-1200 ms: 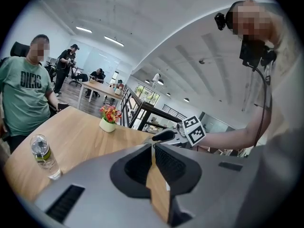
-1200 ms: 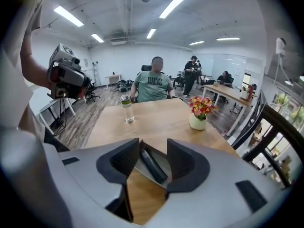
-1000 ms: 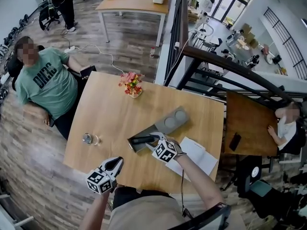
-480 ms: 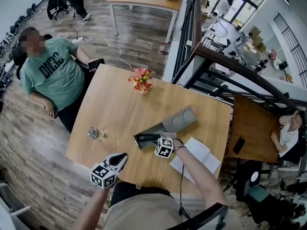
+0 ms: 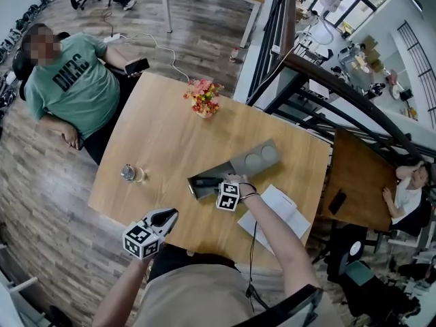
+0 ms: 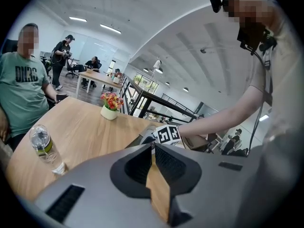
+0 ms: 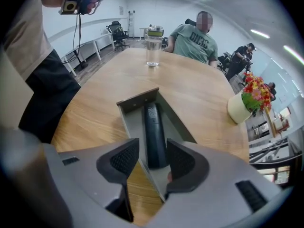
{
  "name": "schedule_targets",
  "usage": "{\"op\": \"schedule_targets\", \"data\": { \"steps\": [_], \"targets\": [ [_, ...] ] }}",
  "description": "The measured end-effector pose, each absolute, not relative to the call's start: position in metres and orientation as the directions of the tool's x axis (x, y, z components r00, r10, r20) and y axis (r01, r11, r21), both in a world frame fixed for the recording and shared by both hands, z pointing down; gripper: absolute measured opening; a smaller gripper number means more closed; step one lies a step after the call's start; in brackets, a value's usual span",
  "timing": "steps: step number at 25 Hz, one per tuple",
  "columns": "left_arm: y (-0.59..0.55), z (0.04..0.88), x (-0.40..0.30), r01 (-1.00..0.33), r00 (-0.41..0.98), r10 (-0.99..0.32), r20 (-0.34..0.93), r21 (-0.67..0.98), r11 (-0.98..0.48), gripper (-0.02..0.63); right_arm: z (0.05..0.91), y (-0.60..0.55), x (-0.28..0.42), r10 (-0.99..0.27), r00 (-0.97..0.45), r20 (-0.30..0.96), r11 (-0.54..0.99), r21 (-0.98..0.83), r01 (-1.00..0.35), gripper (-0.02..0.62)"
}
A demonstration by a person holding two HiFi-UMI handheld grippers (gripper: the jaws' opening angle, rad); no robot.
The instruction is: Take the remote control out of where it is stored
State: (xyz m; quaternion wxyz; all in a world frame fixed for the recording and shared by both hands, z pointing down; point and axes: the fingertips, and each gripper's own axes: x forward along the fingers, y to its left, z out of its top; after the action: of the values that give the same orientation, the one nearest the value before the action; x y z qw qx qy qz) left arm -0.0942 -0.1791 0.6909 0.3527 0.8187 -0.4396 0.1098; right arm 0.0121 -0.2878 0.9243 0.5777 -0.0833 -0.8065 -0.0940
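A seated person in a green T-shirt [image 5: 68, 87] is at the far left edge of the tabletop [image 5: 163, 138], well away from both tools. Beyond the left hand-held gripper [image 6: 153, 147] and off to its left, a clear water bottle [image 6: 43, 146] stands upright on the wood. That gripper hangs over the near edge of the tabletop with its jaws brought together at the tips. Only a sliver of wood shows behind them, and nothing is held between them. Ahead of it and to its right lies a long grey tray [image 7: 137, 99] with an open trough at one end and two round wells at the other. The black remote control [image 7: 153, 129] lies lengthwise in the trough. The right hand-held gripper [image 7: 152, 145] is down at the near end of the trough. Its jaws are spread apart, one on each side of the near end of the remote, with a small gap showing on both sides, so they have not closed on it. Its left jaw is outside the tray wall over bare wood, and its right jaw is over the trough. Far beyond this gripper and to its right, a white pot of red and yellow flowers [image 7: 244, 103] sits on the wood. Behind this gripper, under the person's forearm, a white sheet of paper [image 5: 281, 218] lies flat near the tabletop's edge.
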Motion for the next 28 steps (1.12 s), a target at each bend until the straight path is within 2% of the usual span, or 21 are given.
{"op": "schedule_targets", "data": {
  "steps": [12,19,28],
  "targets": [
    [-0.173,0.697,-0.078,-0.787,0.605,-0.625,0.493,0.493,-0.372,0.006,0.946,-0.293,-0.001,0.003,-0.309,0.951,0.970,0.073,0.233,0.166],
    [-0.162,0.702,-0.082,-0.797,0.590,-0.624,0.512,0.490,-0.352,0.006,0.958,-0.288,-0.017,0.038,-0.290,0.956,0.953,0.052,0.298,0.183],
    [-0.157,0.702,-0.089,-0.811,0.572,-0.628,0.528,0.481,-0.334,0.006,0.976,-0.289,-0.028,0.089,-0.247,0.965,0.954,-0.011,0.299,0.186]
  ]
}}
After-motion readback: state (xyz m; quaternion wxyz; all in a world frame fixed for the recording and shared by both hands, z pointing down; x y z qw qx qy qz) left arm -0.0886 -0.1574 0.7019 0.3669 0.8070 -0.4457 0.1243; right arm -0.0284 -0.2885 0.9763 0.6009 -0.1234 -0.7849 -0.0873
